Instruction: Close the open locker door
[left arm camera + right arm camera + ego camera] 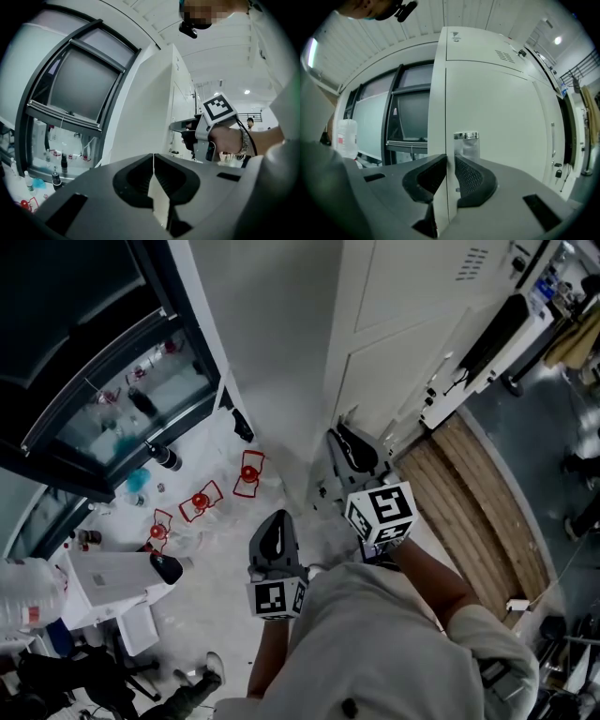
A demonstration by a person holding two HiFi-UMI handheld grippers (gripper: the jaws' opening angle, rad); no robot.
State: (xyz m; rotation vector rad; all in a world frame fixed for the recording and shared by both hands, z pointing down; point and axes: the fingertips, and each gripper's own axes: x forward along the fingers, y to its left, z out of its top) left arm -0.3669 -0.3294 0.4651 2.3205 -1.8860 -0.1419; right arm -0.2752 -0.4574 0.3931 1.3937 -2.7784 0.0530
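Note:
The white locker door point(501, 122) fills the right gripper view, with a chrome handle tab point(466, 136) near its left edge. It looks flush with the locker front. My right gripper point(450, 161) points level at that edge. Its jaws stand a narrow gap apart over the seam, and I see nothing pinched between them. In the head view the right gripper point(339, 435) sits at the locker's point(394, 362) front left corner. The left gripper point(278, 517) hangs back to its left. Its jaws point(153, 161) are shut and empty, beside the locker's side wall point(140, 108).
A dark-framed glass cabinet point(112, 390) with bottles stands to the left. Red-framed items point(200, 501) lie on the pale surface below it. A wooden slatted board point(478, 502) runs along the floor at the right. A white container point(23, 592) is at the far left.

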